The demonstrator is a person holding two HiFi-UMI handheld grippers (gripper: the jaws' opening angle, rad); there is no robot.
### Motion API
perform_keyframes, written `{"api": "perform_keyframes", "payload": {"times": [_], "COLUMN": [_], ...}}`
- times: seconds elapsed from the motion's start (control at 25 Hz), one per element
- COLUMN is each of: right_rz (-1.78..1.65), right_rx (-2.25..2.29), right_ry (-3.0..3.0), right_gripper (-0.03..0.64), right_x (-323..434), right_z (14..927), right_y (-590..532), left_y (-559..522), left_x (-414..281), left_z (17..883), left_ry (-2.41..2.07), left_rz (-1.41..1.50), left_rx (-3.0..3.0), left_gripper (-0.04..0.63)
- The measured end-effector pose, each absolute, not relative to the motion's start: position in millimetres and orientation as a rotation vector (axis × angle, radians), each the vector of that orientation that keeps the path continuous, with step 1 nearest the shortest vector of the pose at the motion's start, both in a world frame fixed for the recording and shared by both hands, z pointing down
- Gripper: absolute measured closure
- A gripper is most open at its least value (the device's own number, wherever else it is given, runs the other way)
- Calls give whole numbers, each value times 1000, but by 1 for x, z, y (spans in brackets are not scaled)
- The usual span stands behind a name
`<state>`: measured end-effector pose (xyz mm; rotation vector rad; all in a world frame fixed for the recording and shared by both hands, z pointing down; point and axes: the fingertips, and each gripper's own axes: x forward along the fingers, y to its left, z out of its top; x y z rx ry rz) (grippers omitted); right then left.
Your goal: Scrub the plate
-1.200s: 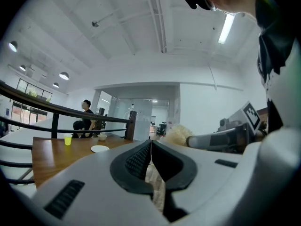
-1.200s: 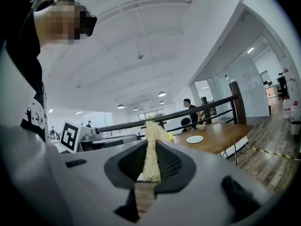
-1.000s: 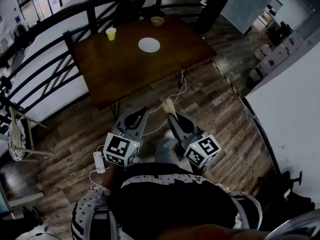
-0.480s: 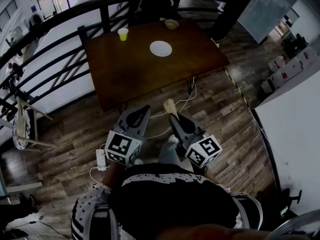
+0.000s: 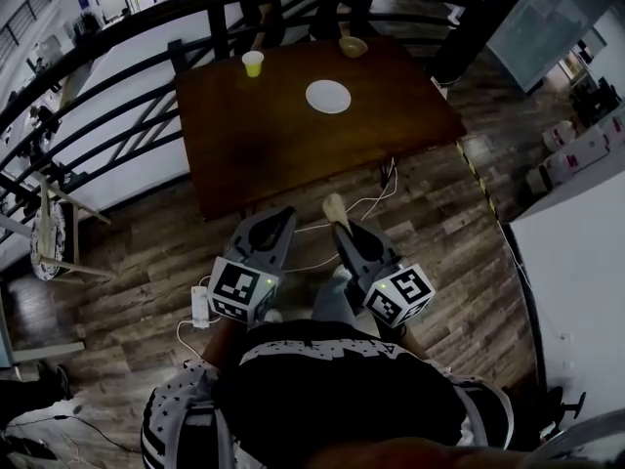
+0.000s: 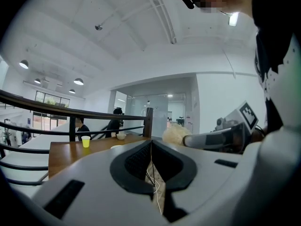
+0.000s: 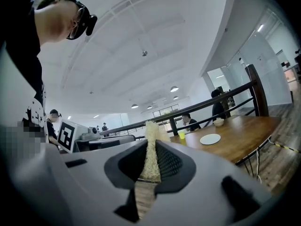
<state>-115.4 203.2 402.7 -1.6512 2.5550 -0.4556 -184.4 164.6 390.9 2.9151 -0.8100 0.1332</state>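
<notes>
A white plate (image 5: 328, 96) lies on the dark wooden table (image 5: 293, 154), well ahead of both grippers. The right gripper view shows the plate (image 7: 210, 139) to the right of the jaws. My right gripper (image 5: 339, 229) is shut on a pale fibrous scrub sponge (image 5: 334, 208), which sticks up between the jaws (image 7: 151, 132). My left gripper (image 5: 276, 219) is shut with nothing in it; its jaws meet in a thin line. Both grippers hang side by side over the floor, short of the table's near edge. The left gripper view catches the sponge (image 6: 176, 134) at its right.
A yellow cup (image 5: 253, 63) and a small bowl (image 5: 353, 46) stand at the table's far edge. A black railing (image 5: 117, 96) curves behind and left of the table, with people beyond it. A white power strip (image 5: 198, 308) and cables (image 5: 376, 201) lie on the wood floor.
In the head view the table and plate have slid to the right and a little down. Both grippers keep the same pose and the same hold.
</notes>
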Motion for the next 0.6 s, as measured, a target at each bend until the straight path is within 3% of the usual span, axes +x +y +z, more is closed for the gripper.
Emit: {"api": "perform_keyframes", "payload": {"times": [0.6], "right_rz": [-498], "right_rx": [-1696], "right_ry": [2498], "right_gripper": [568], "right_x": [-89], "right_z": [414], "right_y": [165], "left_y": [125], "left_x": [-154], "left_z": [398], "left_ry": [-741], "left_rz": [210], "left_rx": [2932], "left_gripper": [581]}}
